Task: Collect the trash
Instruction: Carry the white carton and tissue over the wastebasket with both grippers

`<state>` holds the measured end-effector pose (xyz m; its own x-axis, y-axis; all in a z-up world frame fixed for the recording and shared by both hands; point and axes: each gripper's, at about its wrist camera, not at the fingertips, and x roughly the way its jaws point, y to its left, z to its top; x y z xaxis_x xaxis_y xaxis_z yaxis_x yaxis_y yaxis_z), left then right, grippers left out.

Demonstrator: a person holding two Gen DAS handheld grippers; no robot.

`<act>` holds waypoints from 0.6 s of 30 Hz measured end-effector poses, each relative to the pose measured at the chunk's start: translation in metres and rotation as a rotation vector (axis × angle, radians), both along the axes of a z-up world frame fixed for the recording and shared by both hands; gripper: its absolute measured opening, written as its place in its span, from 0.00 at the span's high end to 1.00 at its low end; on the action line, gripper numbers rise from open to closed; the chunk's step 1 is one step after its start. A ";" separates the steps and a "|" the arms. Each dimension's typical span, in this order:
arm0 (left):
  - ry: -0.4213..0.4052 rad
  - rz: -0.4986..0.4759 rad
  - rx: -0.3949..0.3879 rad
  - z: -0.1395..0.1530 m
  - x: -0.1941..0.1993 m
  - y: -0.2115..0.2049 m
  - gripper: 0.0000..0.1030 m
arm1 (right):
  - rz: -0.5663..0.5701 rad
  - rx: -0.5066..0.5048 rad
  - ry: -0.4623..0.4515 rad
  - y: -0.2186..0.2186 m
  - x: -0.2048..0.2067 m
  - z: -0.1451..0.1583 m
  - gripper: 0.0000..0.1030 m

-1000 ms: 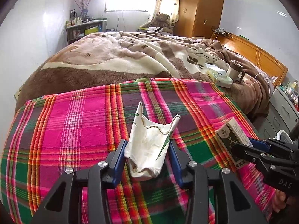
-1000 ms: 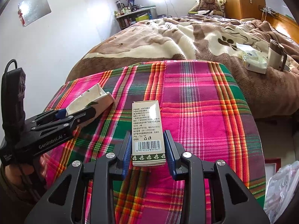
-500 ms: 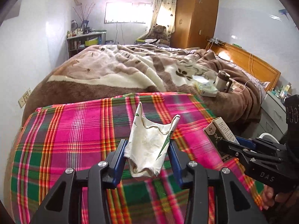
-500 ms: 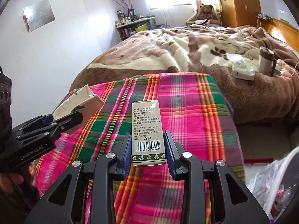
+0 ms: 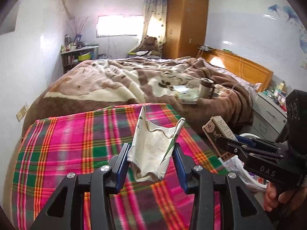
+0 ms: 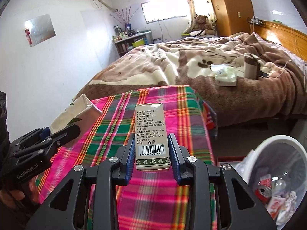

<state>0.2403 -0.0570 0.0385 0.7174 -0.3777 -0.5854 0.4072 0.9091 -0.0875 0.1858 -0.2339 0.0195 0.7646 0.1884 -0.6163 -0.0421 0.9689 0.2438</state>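
Your left gripper (image 5: 150,160) is clamped on a crumpled white paper carton (image 5: 153,149), above the plaid blanket (image 5: 67,143). Your right gripper (image 6: 152,153) pinches a small printed box (image 6: 150,136); the white trash bin (image 6: 278,182) sits below to its right.

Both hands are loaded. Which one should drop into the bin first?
Right. The right hand-held gripper with the box sits nearest the white bin; the left hand-held gripper with the crumpled wrapper is farther.
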 end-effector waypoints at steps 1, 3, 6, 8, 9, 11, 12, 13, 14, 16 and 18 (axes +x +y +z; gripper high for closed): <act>-0.003 -0.011 -0.005 0.002 -0.005 -0.005 0.57 | -0.007 -0.001 -0.010 -0.004 -0.005 0.002 0.67; -0.003 -0.035 -0.012 0.004 -0.015 -0.018 0.57 | -0.021 -0.006 -0.022 -0.010 -0.014 0.005 0.67; -0.015 -0.067 -0.015 0.007 -0.029 -0.037 0.57 | -0.045 -0.014 -0.033 -0.021 -0.026 0.008 0.67; -0.020 -0.085 -0.014 0.009 -0.037 -0.049 0.57 | -0.066 -0.018 -0.037 -0.031 -0.035 0.009 0.67; -0.021 -0.092 -0.011 0.009 -0.041 -0.056 0.57 | -0.074 -0.020 -0.040 -0.034 -0.038 0.009 0.67; -0.021 -0.104 -0.010 0.010 -0.047 -0.067 0.56 | -0.098 -0.027 -0.044 -0.044 -0.047 0.010 0.67; -0.017 -0.111 -0.013 0.010 -0.051 -0.073 0.56 | -0.108 -0.029 -0.047 -0.047 -0.051 0.011 0.67; -0.019 -0.118 -0.016 0.011 -0.054 -0.077 0.56 | -0.120 -0.030 -0.050 -0.052 -0.054 0.011 0.67; -0.021 -0.128 -0.016 0.011 -0.058 -0.081 0.56 | -0.130 -0.030 -0.055 -0.057 -0.059 0.012 0.67; -0.022 -0.142 -0.015 0.012 -0.065 -0.091 0.56 | -0.157 -0.031 -0.065 -0.066 -0.067 0.014 0.67; -0.030 -0.161 -0.017 0.013 -0.073 -0.102 0.56 | -0.180 -0.030 -0.070 -0.075 -0.075 0.015 0.67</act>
<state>0.1672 -0.1588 0.0516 0.6637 -0.4985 -0.5577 0.5500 0.8305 -0.0878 0.1108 -0.3090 0.0349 0.8256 0.0268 -0.5637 0.1167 0.9692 0.2169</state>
